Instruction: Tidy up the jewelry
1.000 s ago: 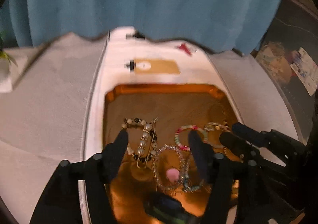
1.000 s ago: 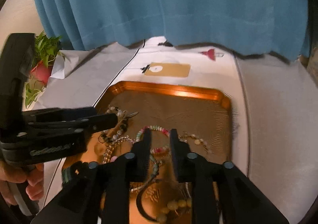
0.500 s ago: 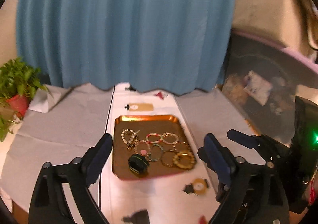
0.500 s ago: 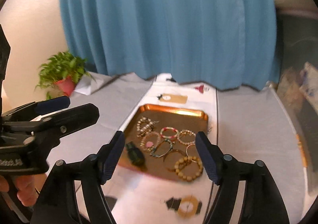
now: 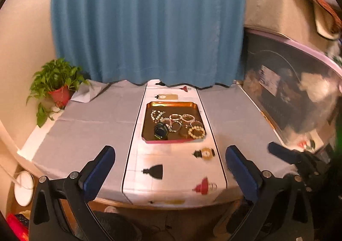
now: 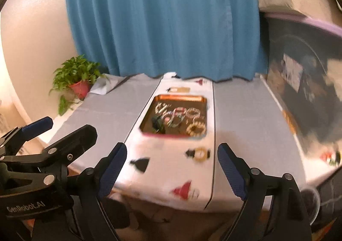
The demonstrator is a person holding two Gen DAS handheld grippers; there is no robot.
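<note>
Above the cloth-covered table, both grippers gape empty before a rectangular copper tray of beaded bracelets

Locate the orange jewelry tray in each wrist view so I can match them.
Left wrist: orange tray sits centre frame, on the white runner, beyond the open fingers.
Right wrist: tray centre, slightly blurred, same runner.
Shared landmark: potted plant at the table's far left corner.

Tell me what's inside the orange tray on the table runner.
The orange tray holds a cluster of beaded bracelets, one chunky cream-bead bracelet and a dark round item. The pieces overlap, so anything lying beneath them is hidden.
</note>
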